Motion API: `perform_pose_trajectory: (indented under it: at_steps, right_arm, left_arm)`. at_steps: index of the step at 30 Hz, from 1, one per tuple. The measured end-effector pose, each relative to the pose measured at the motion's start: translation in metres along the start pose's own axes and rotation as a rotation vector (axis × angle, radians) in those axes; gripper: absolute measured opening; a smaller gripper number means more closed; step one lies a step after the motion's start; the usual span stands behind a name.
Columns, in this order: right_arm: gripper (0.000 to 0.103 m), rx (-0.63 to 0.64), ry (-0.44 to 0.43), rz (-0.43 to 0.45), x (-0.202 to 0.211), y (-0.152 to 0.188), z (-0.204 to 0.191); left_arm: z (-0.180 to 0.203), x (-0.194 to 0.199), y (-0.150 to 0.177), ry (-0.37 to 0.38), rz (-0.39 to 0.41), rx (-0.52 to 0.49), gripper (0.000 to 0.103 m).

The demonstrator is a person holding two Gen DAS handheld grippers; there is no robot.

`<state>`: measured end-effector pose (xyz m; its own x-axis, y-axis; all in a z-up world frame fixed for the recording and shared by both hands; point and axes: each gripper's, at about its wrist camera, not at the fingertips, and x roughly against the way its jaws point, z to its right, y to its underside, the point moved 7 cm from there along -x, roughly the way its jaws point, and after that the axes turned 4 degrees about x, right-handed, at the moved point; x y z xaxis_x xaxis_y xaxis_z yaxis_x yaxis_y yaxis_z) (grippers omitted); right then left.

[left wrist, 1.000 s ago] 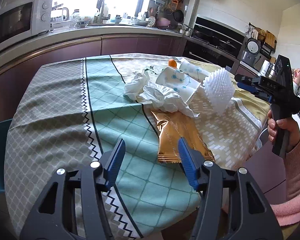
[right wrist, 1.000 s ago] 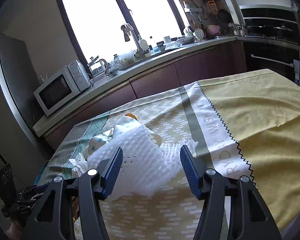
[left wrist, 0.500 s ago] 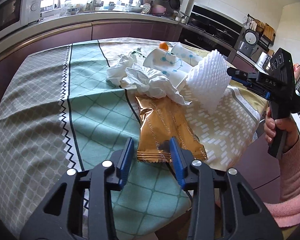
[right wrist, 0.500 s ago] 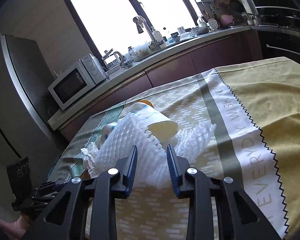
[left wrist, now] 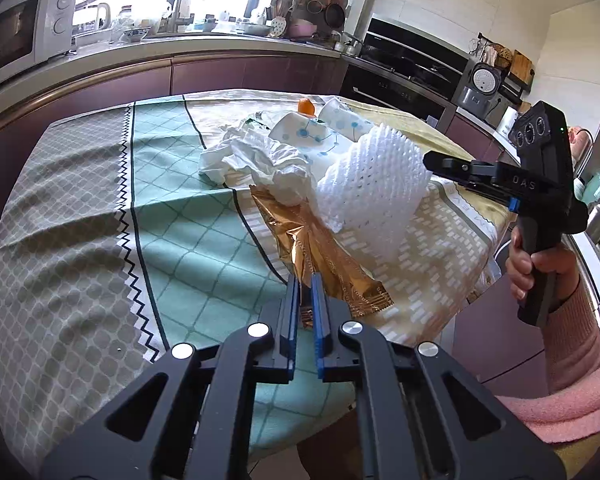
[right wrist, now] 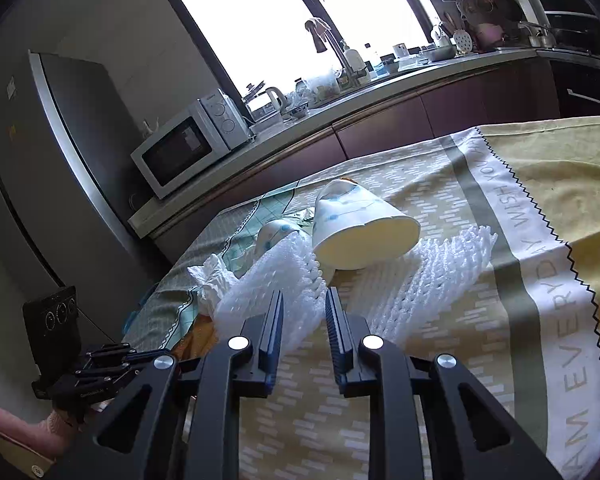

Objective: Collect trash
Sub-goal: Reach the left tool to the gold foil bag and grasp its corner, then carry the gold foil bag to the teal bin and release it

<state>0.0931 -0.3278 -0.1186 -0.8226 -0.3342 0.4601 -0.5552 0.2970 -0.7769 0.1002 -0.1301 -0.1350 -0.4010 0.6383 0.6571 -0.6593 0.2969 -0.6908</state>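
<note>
Both pairs of fingers have come in since a second ago: the left gripper (left wrist: 305, 280), wide apart back then over the patterned cloth, is now pinched tight on the near end of the gold wrapper (left wrist: 320, 252), and you can see the foil crumpled right between the blue pads. That wrapper runs from the grip up toward 12 o'clock in the left wrist view, its far end tucked under the crumpled tissue (left wrist: 268, 160).

Over to the right gripper (right wrist: 302, 300): its fingers have narrowed onto the white foam net (right wrist: 276, 280), and the pads press into the net's near edge, the mesh lifted off the bench (left wrist: 80, 220). In the left wrist view that same net hangs at 2 o'clock off the tip of the black tool, with the person's hand (left wrist: 540, 268) wrapped round the handle and a pink sleeve (left wrist: 572, 380) below it.

Behind the net, at 12 o'clock in the right wrist view, a paper cup (right wrist: 360, 228) lies on its side, mouth toward the camera, and a second foam net (right wrist: 436, 276) lies flat at 1 o'clock, just beside it. A second paper cup (right wrist: 276, 232) lies tipped at 11 o'clock. A small orange object (left wrist: 306, 107) sits at the far end of the pile.
</note>
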Motion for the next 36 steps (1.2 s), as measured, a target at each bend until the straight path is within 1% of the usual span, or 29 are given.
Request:
perform_pose_trajectory:
  at_steps: [2, 3, 7, 9, 13, 22, 24, 30, 36]
  right_arm:
    - [0.018, 0.004, -0.007, -0.004, -0.002, 0.002, -0.003]
    - [0.013, 0.007, -0.011, -0.005, -0.003, 0.002, -0.005]
    - [0.011, 0.009, -0.033, 0.01, -0.001, -0.001, -0.012]
    - [0.01, 0.007, -0.034, 0.024, 0.002, -0.002, -0.014]
    - [0.009, -0.005, -0.05, 0.046, 0.007, -0.007, -0.017]
    - [0.008, 0.047, -0.081, 0.074, 0.015, -0.02, -0.041]
    - [0.008, 0.057, -0.09, 0.079, 0.015, -0.023, -0.046]
    - [0.008, 0.083, -0.128, 0.077, 0.007, -0.029, -0.069]
    - [0.008, 0.118, -0.195, 0.067, -0.012, -0.038, -0.101]
  left_arm:
    - [-0.001, 0.005, 0.0, 0.008, 0.006, 0.005, 0.006]
    - [-0.003, 0.008, 0.0, 0.006, 0.013, 0.007, 0.006]
    - [-0.01, 0.022, -0.002, 0.01, 0.033, 0.024, 0.005]
    - [-0.014, 0.03, -0.004, 0.01, 0.045, 0.032, 0.005]
    - [-0.021, 0.048, -0.009, -0.023, 0.074, 0.02, 0.005]
    - [-0.04, 0.08, -0.017, -0.088, 0.115, 0.005, 0.004]
    - [-0.042, 0.087, -0.016, -0.091, 0.125, 0.013, 0.004]
    - [-0.055, 0.106, -0.015, -0.109, 0.159, 0.039, 0.004]
    - [-0.075, 0.131, -0.017, -0.159, 0.209, 0.071, 0.004]
